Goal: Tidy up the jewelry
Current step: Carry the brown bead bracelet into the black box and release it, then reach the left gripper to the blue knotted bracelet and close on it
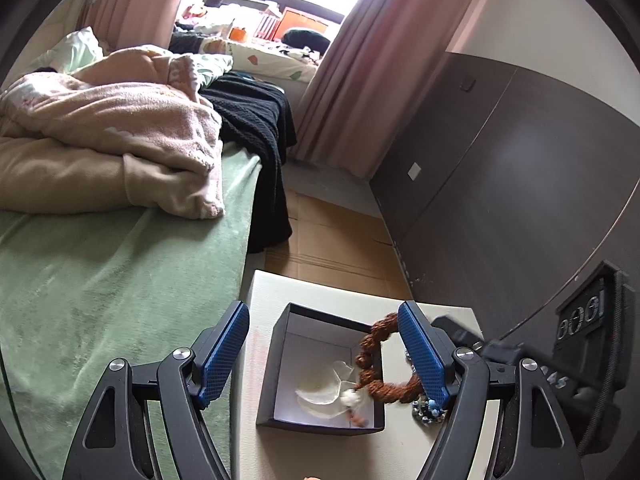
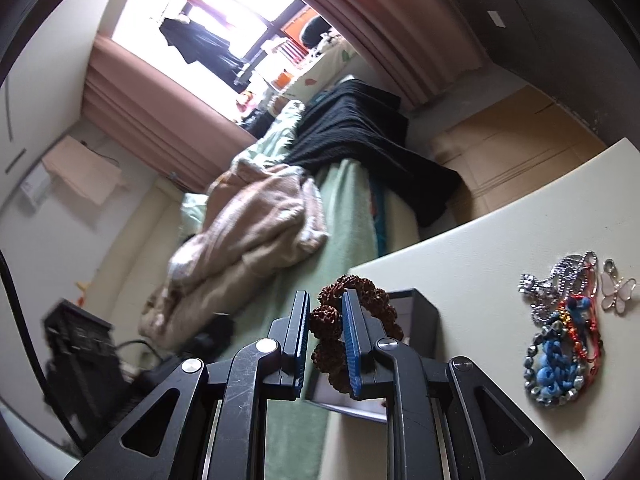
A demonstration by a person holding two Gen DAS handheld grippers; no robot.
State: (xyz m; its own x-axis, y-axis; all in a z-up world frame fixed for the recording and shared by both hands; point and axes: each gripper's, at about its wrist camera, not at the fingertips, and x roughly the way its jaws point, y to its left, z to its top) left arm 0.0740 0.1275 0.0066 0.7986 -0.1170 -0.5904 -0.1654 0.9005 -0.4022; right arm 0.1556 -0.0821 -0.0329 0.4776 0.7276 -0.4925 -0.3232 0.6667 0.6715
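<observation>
A brown beaded bracelet (image 2: 326, 320) sits between the fingers of my right gripper (image 2: 326, 316), which is shut on it. In the left wrist view the bracelet (image 1: 372, 356) hangs over the right wall of a dark open box (image 1: 280, 364) on the white table (image 1: 260, 300). White jewelry pieces (image 1: 328, 392) lie inside the box. My left gripper (image 1: 324, 336) is open, with its fingers on either side of the box. A pile of loose jewelry (image 2: 560, 336) with blue, red and silver beads lies on the table to the right, with a butterfly pendant (image 2: 618, 292) beside it.
A bed with a green cover (image 1: 100, 288), a pink blanket (image 1: 120, 128) and a black cloth (image 1: 256, 120) stands left of the table. A dark wardrobe (image 1: 500, 160) stands to the right. Cardboard (image 1: 332, 236) covers the floor beyond the table.
</observation>
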